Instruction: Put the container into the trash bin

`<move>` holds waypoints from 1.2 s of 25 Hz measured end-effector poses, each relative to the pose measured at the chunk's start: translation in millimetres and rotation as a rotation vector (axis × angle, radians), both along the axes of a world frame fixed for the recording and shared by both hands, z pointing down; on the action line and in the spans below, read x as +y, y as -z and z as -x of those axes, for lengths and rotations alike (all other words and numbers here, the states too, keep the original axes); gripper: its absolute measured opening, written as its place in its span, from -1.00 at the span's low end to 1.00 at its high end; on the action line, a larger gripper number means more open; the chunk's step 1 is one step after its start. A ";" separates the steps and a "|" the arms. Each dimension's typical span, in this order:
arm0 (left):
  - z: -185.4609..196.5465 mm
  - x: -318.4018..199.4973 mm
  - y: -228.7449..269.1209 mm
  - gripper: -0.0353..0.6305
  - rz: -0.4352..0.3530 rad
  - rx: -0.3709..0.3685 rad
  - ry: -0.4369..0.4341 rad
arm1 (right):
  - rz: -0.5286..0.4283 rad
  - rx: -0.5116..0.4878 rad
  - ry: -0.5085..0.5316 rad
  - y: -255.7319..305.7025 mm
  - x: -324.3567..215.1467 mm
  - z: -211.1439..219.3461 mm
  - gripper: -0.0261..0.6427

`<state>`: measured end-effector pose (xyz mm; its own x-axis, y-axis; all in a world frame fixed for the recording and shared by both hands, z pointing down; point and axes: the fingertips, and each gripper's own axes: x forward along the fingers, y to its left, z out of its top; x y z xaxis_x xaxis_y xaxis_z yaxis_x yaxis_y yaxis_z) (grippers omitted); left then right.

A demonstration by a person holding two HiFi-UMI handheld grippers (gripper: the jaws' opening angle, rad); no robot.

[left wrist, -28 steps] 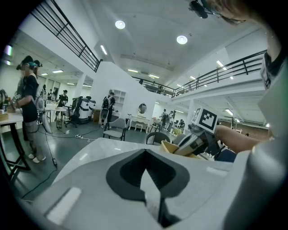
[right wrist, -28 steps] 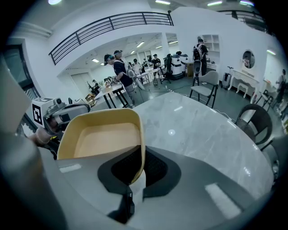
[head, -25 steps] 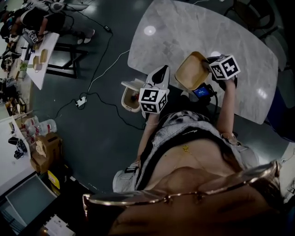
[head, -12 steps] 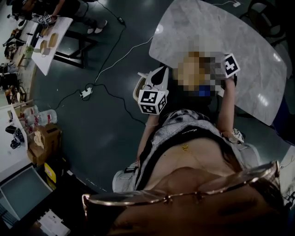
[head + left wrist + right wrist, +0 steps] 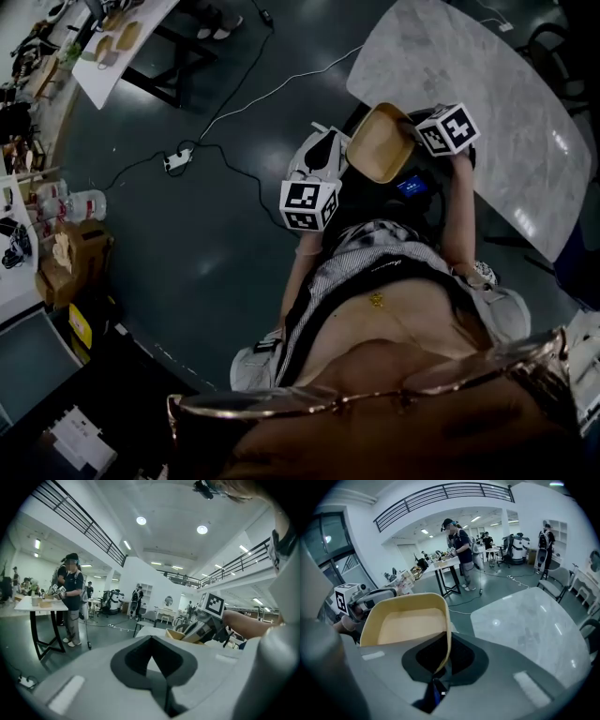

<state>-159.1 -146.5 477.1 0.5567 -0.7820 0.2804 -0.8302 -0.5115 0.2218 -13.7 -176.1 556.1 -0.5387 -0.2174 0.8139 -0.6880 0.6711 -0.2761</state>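
Jaws of the right gripper (image 5: 442, 666) are clamped on one side wall of the tan container (image 5: 410, 620), which stands out ahead of them, open side up and empty. The left gripper (image 5: 154, 665) has its jaws pressed together with nothing between them; it hangs just left of the container, idle. From the head view, the container is off the marble tabletop (image 5: 506, 122), held in the air beyond its near edge, above the dark floor (image 5: 216, 234) and close in front of the person. So the pick-up and lift look done. What remains, as I judge it, is to carry the container over the trash bin and let go. I cannot clearly make out the bin in these views; it may lie hidden under the grippers.
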 end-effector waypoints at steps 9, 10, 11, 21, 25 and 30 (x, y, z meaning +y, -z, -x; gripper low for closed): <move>103.8 38.5 -14.0 -0.89 0.026 -0.013 0.124 | 0.012 -0.028 0.130 -11.8 20.1 116.1 -0.83; 113.0 41.9 -14.4 -0.89 0.027 -0.016 0.132 | 0.013 -0.032 0.137 -13.3 22.3 125.8 -0.83; 121.5 44.9 -14.8 -0.89 0.027 -0.019 0.142 | 0.014 -0.036 0.143 -15.0 23.9 134.8 -0.83; 167.3 62.4 -19.4 -0.89 0.042 -0.011 0.198 | 0.038 -0.020 0.204 -31.8 35.0 187.4 -0.82; 174.2 62.3 -23.3 -0.89 0.052 -0.015 0.212 | 0.055 0.009 0.218 -53.2 31.9 197.7 -0.82; 177.7 65.6 -29.7 -0.89 0.067 -0.025 0.234 | 0.080 0.044 0.225 -95.5 29.5 202.2 -0.82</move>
<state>-336.8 -80.9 506.8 0.3546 -0.8680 0.3477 -0.9300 -0.2891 0.2270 -215.9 -146.6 651.6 -0.5297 -0.0294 0.8477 -0.5360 0.7862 -0.3076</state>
